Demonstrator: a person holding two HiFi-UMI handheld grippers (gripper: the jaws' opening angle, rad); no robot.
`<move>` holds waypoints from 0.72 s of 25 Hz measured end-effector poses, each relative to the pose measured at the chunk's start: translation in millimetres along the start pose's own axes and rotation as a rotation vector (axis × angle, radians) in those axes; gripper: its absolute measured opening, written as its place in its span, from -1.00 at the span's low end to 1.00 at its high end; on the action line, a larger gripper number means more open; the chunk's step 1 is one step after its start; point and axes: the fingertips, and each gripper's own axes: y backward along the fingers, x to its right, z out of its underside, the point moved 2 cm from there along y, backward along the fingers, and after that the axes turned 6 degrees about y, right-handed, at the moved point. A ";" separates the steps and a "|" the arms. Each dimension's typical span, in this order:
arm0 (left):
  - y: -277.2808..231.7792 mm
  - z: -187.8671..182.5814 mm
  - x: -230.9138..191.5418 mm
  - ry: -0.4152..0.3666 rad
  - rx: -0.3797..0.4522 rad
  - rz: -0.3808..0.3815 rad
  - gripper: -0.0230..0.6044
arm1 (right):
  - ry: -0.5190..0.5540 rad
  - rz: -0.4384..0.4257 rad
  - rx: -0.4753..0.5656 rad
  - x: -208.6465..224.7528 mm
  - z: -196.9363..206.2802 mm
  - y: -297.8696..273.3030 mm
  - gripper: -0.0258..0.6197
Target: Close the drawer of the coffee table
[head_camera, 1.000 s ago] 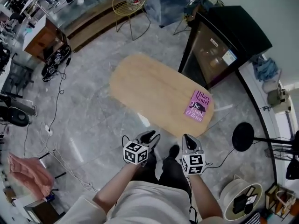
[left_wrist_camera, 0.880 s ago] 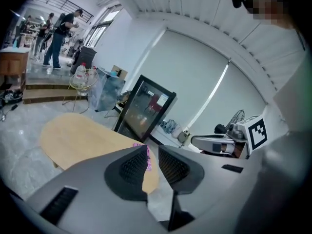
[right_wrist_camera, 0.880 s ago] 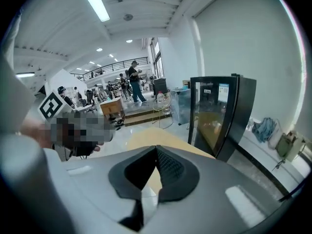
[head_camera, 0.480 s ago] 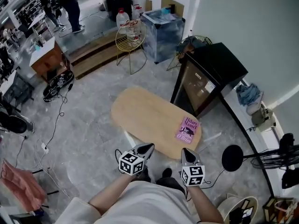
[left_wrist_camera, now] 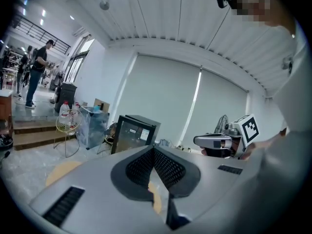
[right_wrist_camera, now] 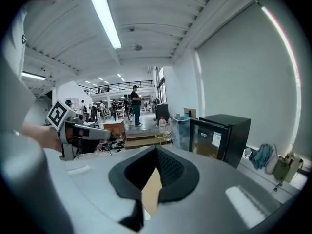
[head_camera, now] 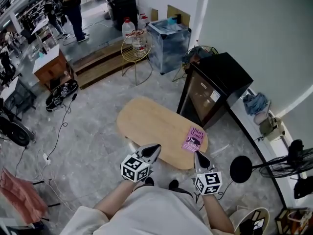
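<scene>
Head view is climbing away from the oval pale wooden coffee-table worktop (head_camera: 151, 126) as the person is straightening up. Both tools are lifting clear of it. The left tool (head_camera: 154, 149), at the worktop's 7 o'clock, is now sitting fully shut and empty after standing partly open a second ago. The right tool (head_camera: 199, 156), at 5 o'clock, is likewise pressing its pads together on nothing. No drawer is sticking out from under the worktop, so the closing is looking finished. At the worktop's 4 o'clock end, a pink paperback book (head_camera: 194, 138) is showing "Hilary Mantel", with the title beneath too small to read. Labels on the black glass-door fridge (head_camera: 215, 89) at 2 o'clock are proving illegible.
</scene>
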 end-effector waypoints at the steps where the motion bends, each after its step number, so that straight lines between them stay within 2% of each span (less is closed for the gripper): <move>1: 1.5 -4.9 2.1 -0.011 0.007 0.003 -0.90 | 0.011 -0.007 0.011 -1.1 -5.0 1.3 -0.89; 8: 8.5 -30.1 10.9 -0.061 0.060 0.005 -0.90 | 0.045 -0.035 0.087 0.1 -29.7 10.9 -0.89; 18: 8.1 -37.6 19.8 -0.061 0.091 0.010 -0.90 | 0.054 -0.032 0.099 5.6 -36.4 18.6 -0.89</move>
